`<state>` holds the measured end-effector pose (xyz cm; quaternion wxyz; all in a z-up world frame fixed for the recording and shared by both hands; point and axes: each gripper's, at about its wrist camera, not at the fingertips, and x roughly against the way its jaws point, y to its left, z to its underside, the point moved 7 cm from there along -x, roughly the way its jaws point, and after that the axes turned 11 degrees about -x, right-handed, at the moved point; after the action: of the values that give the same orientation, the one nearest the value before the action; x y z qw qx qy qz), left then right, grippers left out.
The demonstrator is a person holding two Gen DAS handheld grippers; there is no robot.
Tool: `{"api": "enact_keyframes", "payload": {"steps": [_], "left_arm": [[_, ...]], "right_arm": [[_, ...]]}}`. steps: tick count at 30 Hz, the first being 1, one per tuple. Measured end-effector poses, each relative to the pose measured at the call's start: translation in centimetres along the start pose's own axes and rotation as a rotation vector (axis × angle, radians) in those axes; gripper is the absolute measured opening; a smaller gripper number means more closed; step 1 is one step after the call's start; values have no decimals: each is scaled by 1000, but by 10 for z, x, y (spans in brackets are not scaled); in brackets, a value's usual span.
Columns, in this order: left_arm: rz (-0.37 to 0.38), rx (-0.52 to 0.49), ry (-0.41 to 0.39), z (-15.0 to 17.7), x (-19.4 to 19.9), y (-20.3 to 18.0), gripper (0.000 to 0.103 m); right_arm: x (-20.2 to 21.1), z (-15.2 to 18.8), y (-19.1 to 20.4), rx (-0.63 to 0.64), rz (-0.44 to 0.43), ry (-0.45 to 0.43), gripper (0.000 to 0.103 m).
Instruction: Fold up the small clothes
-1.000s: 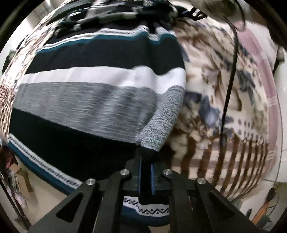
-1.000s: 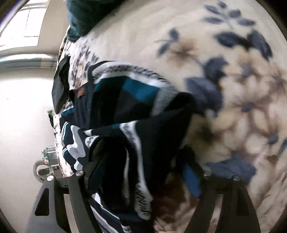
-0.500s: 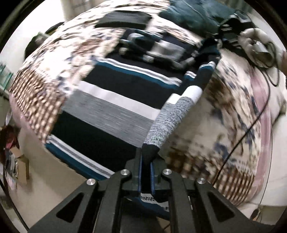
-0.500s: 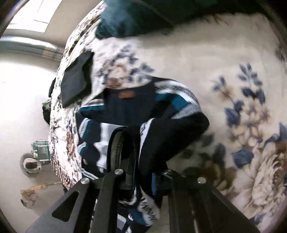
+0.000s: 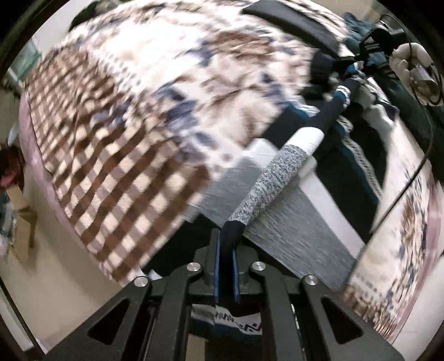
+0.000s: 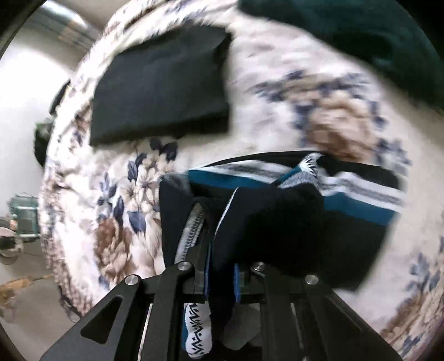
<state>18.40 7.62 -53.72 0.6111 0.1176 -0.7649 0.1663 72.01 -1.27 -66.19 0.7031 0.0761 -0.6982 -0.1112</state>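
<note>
A striped sweater in navy, teal, white and grey lies on a floral bed cover. My left gripper is shut on the sweater's edge, which runs taut as a raised fold toward the far right. My right gripper is shut on a bunched navy part of the same sweater, lifted off the cover. The right gripper shows in the left wrist view at the fold's far end.
A folded black garment lies on the cover beyond the sweater; it also shows in the left wrist view. A dark teal cloth heap sits at the far right. A black cable crosses the bed. The bed edge and floor are at left.
Both grippers have lifted and swung the sweater edge over the garment. The right gripper closed from open onto the bunched cloth. The folded black garment has come into close view.
</note>
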Motion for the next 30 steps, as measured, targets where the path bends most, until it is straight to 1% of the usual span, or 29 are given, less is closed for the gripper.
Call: {"api": "enact_keyframes", "payload": {"steps": [2, 3, 4, 5, 6, 7, 8, 9, 10, 11, 12, 14, 15, 16, 17, 18, 19, 20, 21, 22, 24, 26, 27, 28, 29, 30], "left_arm": [[37, 32, 27, 2, -13, 13, 5], [50, 37, 39, 5, -18, 16, 5], [61, 39, 51, 7, -21, 17, 5], [86, 47, 68, 11, -24, 19, 6], [123, 62, 82, 14, -26, 20, 10], [145, 73, 84, 15, -26, 22, 10], [172, 86, 83, 17, -23, 24, 13], [200, 100, 82, 19, -21, 26, 24], [236, 123, 77, 20, -17, 30, 29], [260, 146, 72, 21, -15, 32, 37], [286, 173, 67, 23, -13, 35, 41], [301, 179, 64, 25, -13, 37, 43], [301, 164, 70, 25, -16, 35, 42], [275, 138, 87, 28, -20, 33, 42], [251, 116, 94, 29, -22, 28, 41], [222, 97, 93, 30, -25, 27, 26], [198, 89, 100, 30, -28, 26, 12], [188, 84, 106, 32, -30, 26, 8], [170, 90, 92, 32, -26, 28, 7], [161, 91, 82, 32, -23, 29, 7], [151, 94, 74, 33, -15, 34, 5], [161, 111, 89, 37, -19, 43, 5], [181, 129, 102, 39, -25, 50, 9], [214, 163, 112, 41, -32, 60, 10], [261, 202, 112, 43, -35, 67, 10], [301, 238, 112, 42, -34, 73, 12]], "right_arm": [[-24, 1, 17, 20, 67, 13, 12], [-36, 3, 26, 39, 105, 35, 13], [-43, 4, 33, 47, 117, 60, 16], [-48, 7, 43, 61, 93, 102, 23], [-47, 7, 54, 79, 30, 124, 25], [-40, 7, 63, 91, -41, 133, 26], [-26, 4, 69, 78, -148, 141, 33], [-15, 0, 69, 53, -202, 141, 37], [-4, -6, 65, 26, -227, 124, 44], [5, -12, 59, 12, -220, 96, 48], [14, -21, 51, 12, -182, 53, 49], [13, -28, 43, 33, -114, 38, 50], [3, -30, 43, 53, -70, 54, 50], [-4, -29, 43, 61, -50, 70, 50], [-14, -29, 42, 71, -22, 91, 50], [-23, -27, 42, 83, 3, 106, 50], [-35, -24, 43, 96, 20, 122, 49], [-41, -21, 44, 103, 35, 122, 37], [-44, -20, 45, 115, 57, 89, 17], [-44, -19, 46, 132, 78, 63, 6], [-37, -20, 51, 144, 61, 11, 6], [-34, -23, 54, 141, 55, -25, 6], [-37, -25, 53, 136, 52, -11, 6], [-46, -22, 54, 140, 49, 23, 6], [-52, -21, 55, 145, 60, 60, 7], [-54, -19, 54, 149, 72, 65, 9]]}}
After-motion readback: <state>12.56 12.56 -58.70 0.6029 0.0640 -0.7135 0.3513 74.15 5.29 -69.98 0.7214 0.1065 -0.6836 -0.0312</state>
